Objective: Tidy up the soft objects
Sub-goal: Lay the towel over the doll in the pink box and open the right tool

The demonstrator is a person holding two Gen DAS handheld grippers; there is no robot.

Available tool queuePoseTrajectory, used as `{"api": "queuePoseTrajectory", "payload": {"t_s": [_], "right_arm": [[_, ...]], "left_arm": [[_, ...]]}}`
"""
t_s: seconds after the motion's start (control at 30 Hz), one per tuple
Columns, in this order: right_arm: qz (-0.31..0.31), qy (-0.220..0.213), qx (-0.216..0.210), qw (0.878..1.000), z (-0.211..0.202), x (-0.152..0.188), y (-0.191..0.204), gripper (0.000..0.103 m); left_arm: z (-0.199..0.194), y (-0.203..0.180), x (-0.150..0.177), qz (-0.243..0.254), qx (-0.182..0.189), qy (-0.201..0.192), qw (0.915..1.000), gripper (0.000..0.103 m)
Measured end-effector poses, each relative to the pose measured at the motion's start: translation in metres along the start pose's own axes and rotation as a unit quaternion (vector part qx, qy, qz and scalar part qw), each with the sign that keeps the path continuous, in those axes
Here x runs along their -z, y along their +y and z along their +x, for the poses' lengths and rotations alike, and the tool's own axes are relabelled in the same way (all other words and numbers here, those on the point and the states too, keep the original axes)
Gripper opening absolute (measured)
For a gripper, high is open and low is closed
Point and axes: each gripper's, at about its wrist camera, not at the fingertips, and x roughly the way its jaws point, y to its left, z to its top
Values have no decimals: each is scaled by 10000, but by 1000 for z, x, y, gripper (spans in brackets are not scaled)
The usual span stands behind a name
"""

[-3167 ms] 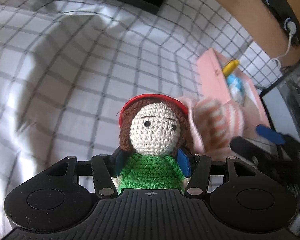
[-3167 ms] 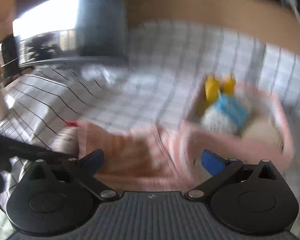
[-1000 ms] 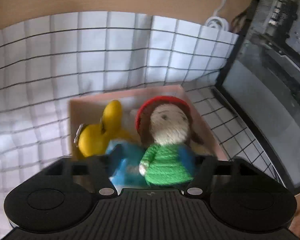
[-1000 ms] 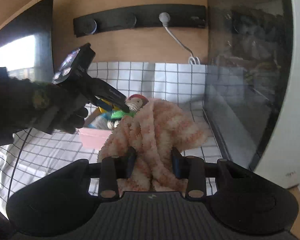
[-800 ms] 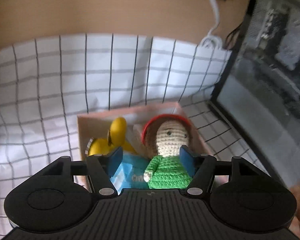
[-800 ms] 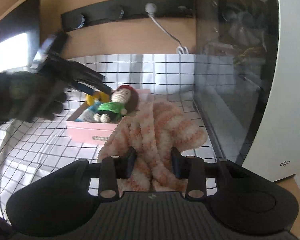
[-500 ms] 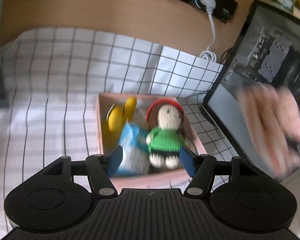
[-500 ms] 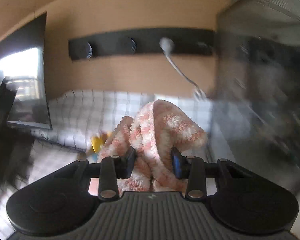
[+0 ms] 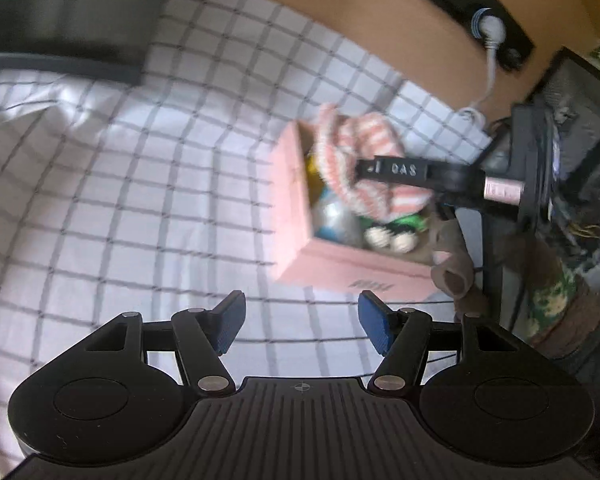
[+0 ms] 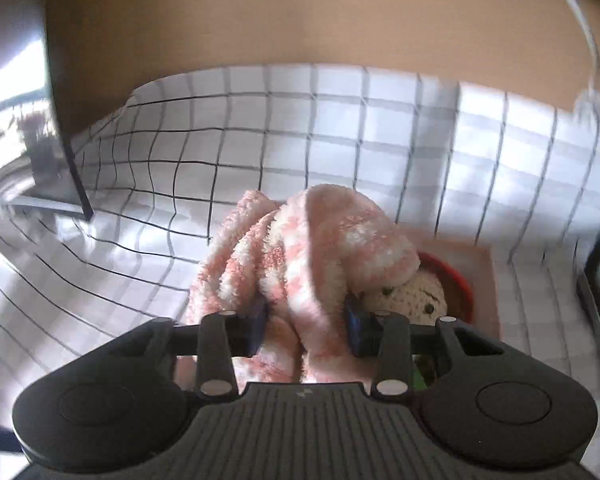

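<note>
A pink box point(image 9: 340, 272) stands on the checked cloth point(image 9: 140, 200). In it lie a crochet doll point(image 10: 412, 296) with a red hat and green top point(image 9: 408, 222), and a blurred blue and yellow toy point(image 9: 332, 216). My left gripper point(image 9: 300, 316) is open and empty, well back from the box over the cloth. My right gripper point(image 10: 306, 316) holds a pink-and-white fluffy cloth point(image 10: 312, 248) over the box. Its jaws are opening, with the pads still against the cloth. From the left wrist view, the cloth point(image 9: 352, 148) hangs from the right gripper's fingers point(image 9: 396, 170) and drapes over the toys.
A dark monitor point(image 9: 60, 20) stands at the back left. A computer case point(image 9: 572, 160) sits close to the box on the right. A power strip point(image 9: 480, 12) with a white cable is on the wooden wall. A person's hand point(image 9: 452, 264) reaches in beside the box.
The left gripper has drawn back from the box, leaving the doll inside. The right gripper has carried the fluffy cloth across and down onto the box, over the doll.
</note>
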Motion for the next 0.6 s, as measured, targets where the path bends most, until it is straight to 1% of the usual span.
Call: {"api": "queuePoseTrajectory", "payload": {"t_s": [0.03,0.13,0.17,0.2,0.23,0.27,0.3,0.33,0.4,0.47,0.6], "right_arm": [[-215,-44,136,9997,0,2,7,42],[-326,-63,286,9990,-4,2,11,44],[-345,-85,365,9987,-5,2,10,45],[-371,-112,490,9980,-4,0,7,49],[-416,-143,670,9968,-5,1,6,62],[-450,-175,892,9948,-14,1,2,68],[-470,-166,1099,9927,-13,2,1,80],[-475,-102,1226,9913,-12,2,-1,85],[-420,-12,1216,9917,-12,2,-5,85],[-360,27,1298,9909,-19,0,-2,85],[-511,-86,1388,9890,-39,6,11,86]], "left_arm": [[-2,3,1,17,-151,1,9999,67],[-4,6,2,182,-621,-28,9979,67],[-3,6,1,239,-686,-27,9974,67],[-3,6,1,296,-705,-23,9971,67],[-2,6,1,341,-686,-9,9971,67],[-1,6,0,379,-647,18,9972,67],[1,5,0,427,-608,46,9972,67],[3,5,0,495,-584,82,9970,67],[7,4,-1,610,-549,133,9965,67],[12,2,-3,701,-483,180,9962,67],[22,-2,-5,907,-310,248,9951,67]]}}
